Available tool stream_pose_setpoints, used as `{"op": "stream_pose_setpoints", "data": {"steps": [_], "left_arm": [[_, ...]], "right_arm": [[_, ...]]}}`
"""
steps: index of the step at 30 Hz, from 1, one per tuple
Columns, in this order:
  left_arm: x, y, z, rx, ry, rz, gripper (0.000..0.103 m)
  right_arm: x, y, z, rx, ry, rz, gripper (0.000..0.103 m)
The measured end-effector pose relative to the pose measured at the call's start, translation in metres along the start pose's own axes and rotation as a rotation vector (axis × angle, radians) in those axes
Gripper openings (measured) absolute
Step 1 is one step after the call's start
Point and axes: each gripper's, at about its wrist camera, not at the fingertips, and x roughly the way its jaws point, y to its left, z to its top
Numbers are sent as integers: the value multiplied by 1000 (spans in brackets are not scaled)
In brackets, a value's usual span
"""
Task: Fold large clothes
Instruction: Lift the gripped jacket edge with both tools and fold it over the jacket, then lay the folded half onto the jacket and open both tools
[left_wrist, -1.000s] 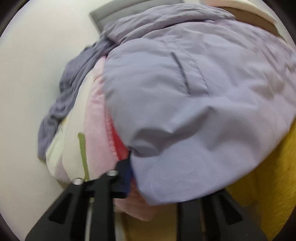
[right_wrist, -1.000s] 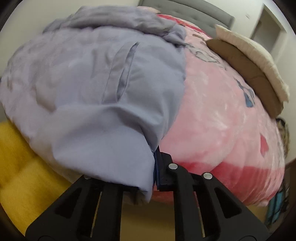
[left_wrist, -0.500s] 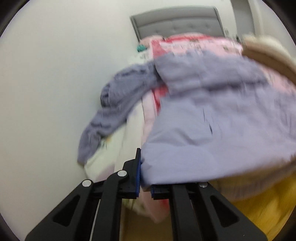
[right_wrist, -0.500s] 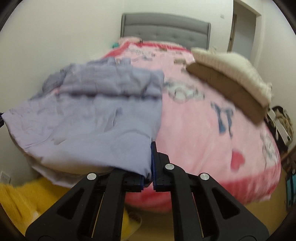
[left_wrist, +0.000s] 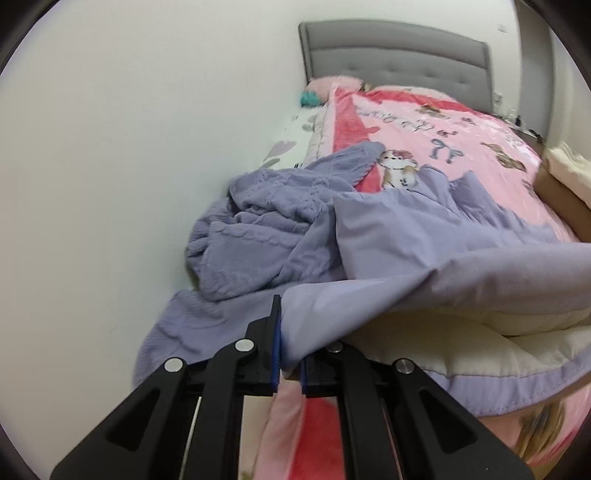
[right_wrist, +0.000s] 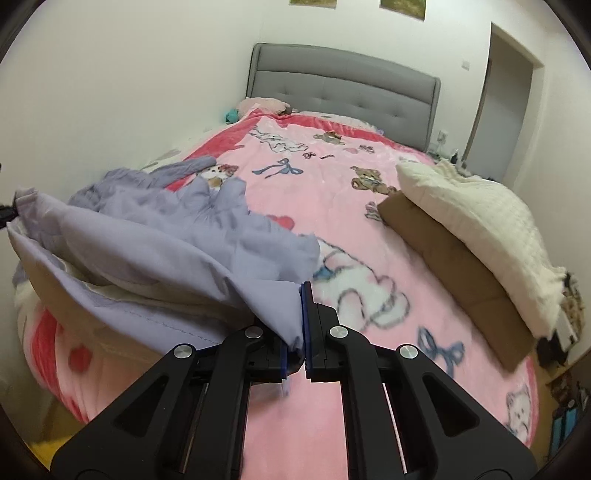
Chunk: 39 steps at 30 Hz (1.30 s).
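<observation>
A bedroom, pale walls, and a bed under a plush pink cartoon blanket with a grey padded headboard behind. The left gripper has its jaws pinching one corner of a smooth lilac garment, the right gripper pinching the other, so the hem hangs taut between them above the bed's near end, likely ready to lay flat. Beside it slumps a knitted purple sweater; a cream pillow tops a brown cushion.

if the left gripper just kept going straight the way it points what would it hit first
Probably the crumpled lavender knit garment heaped by the wall, just beyond the smooth lavender garment that the left gripper is clamping. Depth is hard to judge through the fisheye.
</observation>
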Motion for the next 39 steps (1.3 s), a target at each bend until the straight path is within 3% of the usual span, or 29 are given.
{"op": "stream_pose_setpoints", "data": {"steps": [5,12,17,22,28,30,32,34,36,38,39], "left_arm": [[49,-18,54,-9,77,7,7],[131,-56,120,52,210,80,7],[179,-79,144,77,274,115,7],[220,-95,150,94,319,152,7],[249,-116,145,174,300,223,7],[253,-121,143,184,296,247,7],[258,-127,141,200,292,282,6],[259,-132,139,216,292,310,5],[260,-137,139,220,293,335,5],[259,-139,140,211,289,353,5],[258,-141,140,199,284,363,5]], "right_arm": [[57,-13,45,-16,56,-24,5],[173,-31,96,50,236,-29,6],[245,-28,100,-10,340,-51,6],[302,-30,91,43,411,-52,6],[336,-34,72,117,416,-37,7],[341,-34,70,115,418,-39,12],[344,-35,71,86,422,-75,36],[340,-43,74,84,421,-90,43],[331,-58,79,145,422,-31,46],[318,-75,85,248,423,22,61],[312,-86,89,322,447,49,61]]}}
